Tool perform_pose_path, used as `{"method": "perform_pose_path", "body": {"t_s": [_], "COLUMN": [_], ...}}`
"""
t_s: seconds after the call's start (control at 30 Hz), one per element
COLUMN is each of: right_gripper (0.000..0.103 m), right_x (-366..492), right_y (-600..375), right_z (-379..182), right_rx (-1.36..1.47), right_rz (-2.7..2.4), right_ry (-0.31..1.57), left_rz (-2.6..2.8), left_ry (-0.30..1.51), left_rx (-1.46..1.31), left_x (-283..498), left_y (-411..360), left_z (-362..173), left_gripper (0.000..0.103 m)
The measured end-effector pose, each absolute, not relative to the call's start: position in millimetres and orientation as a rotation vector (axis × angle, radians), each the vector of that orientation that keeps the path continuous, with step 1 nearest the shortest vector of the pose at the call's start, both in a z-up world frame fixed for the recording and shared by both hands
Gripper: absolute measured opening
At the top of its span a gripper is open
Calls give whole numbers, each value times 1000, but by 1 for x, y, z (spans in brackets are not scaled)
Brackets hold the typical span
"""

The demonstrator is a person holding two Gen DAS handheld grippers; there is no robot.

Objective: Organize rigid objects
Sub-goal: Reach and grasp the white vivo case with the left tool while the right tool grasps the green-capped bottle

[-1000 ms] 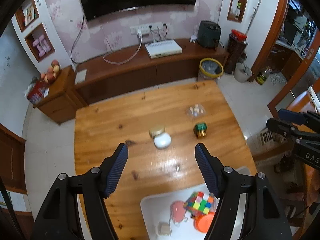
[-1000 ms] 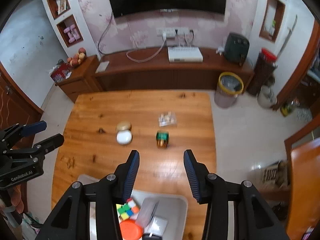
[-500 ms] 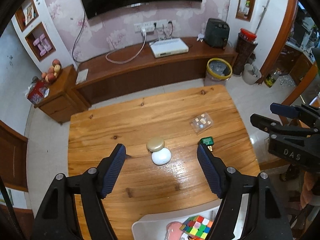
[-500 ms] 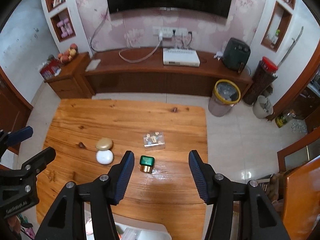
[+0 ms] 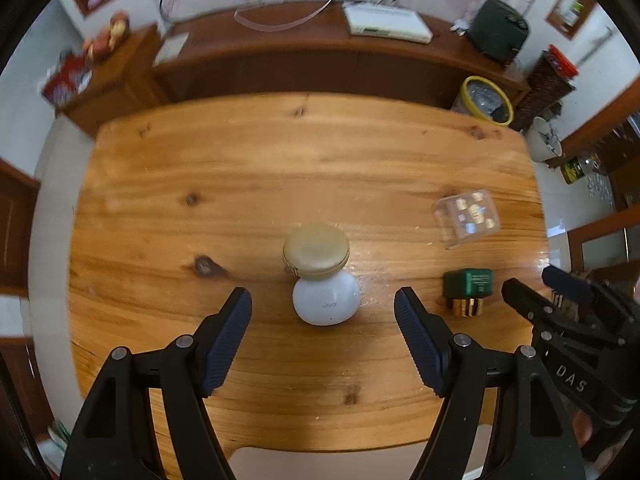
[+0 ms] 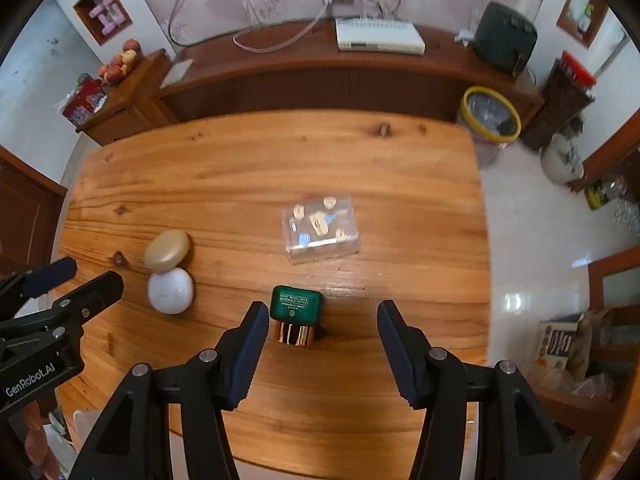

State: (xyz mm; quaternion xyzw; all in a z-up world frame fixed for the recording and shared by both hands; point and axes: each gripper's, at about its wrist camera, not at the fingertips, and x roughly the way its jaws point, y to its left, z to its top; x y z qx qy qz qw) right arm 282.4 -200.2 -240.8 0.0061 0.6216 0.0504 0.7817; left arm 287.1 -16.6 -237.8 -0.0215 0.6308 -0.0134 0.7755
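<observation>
both grippers point steeply down at the wooden table [image 5: 240, 184]. the left gripper [image 5: 323, 300] hangs over the white case [image 5: 326, 298], which lies between its spread jaws without touching either pad; nothing is held. its jaws have just been opening. the right gripper [image 6: 319, 314] hangs by the green box [image 6: 296, 303], which sits just inside its left finger [image 6: 248, 352], apart from the pads; these jaws have just been opening too, to a middling gap, and grip nothing.

the gold case [image 5: 316, 255] touches the white case on its far side. the clear box [image 6: 320, 226] lies beyond the green box, well apart from it. the small bits inside the clear box are too blurred to name. the green box's gold base [image 6: 295, 334] is partly shadowed. a pale tray [image 5: 320, 460] shows only as a strip at the near edge of the left view, cut off by the frame and the fingers.

the far half of the table past the gold case is bare wood. right of the green box the tabletop runs clear to its edge, with tiled floor [image 6: 528, 216] beyond
</observation>
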Motion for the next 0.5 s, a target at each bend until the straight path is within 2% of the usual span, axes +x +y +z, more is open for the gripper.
{"method": "perform_pose_path", "body": {"t_s": [0.4,0.5], "right_gripper": [57,43], "right_x": [295,293], "right_y": [-187,-188], "right_z": [-293,-299], "right_rx": [24,41], "right_rz": [111,127], "right_ry": [1438,1450], "left_rz": [56,71], "left_ry": [1451,1457], "left_rx": [-58,-59], "left_x": [297,299], "left_y": [-21,-22], "left_z": [-291,-298], "left_gripper": [77,77]}}
